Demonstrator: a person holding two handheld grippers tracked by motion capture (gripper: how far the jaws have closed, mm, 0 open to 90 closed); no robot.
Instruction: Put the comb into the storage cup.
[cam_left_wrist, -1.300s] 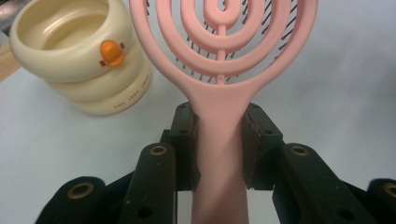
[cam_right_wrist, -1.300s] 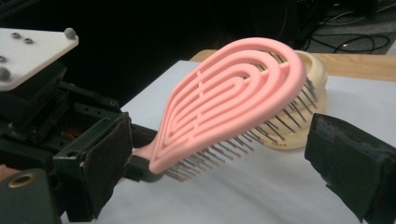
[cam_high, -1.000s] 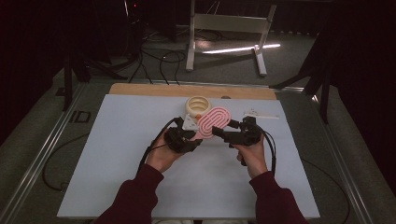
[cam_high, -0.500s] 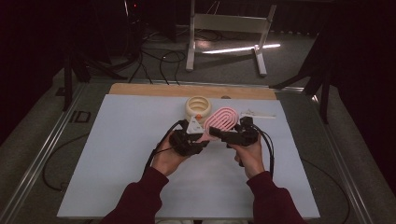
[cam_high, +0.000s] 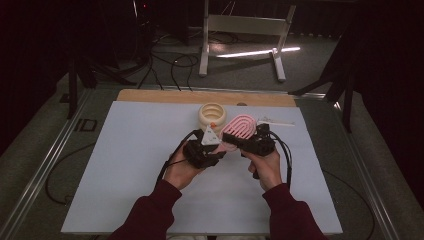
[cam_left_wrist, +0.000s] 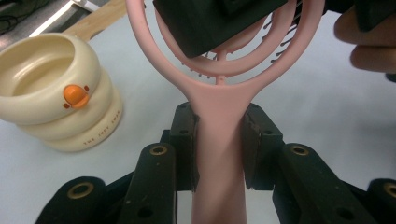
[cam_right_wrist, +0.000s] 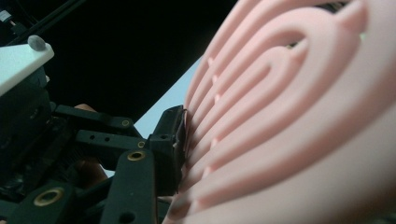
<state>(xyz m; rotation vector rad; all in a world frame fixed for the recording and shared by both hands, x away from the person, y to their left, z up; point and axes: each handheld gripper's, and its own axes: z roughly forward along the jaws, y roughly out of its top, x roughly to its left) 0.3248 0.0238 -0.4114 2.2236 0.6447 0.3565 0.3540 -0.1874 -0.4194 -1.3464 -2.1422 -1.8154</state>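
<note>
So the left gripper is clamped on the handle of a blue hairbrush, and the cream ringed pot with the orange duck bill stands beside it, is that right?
Not quite: the hairbrush is pink, not blue. The left gripper view shows it plainly. The rest holds: the left gripper is clamped on its handle, and the cream ringed pot with the orange duck bill stands beside it on the white table.

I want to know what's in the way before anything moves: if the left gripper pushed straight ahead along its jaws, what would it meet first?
Probably the right gripper, clamped across the pink brush head directly ahead; the left gripper holds the handle. The cream cup sits off to the side.
</note>
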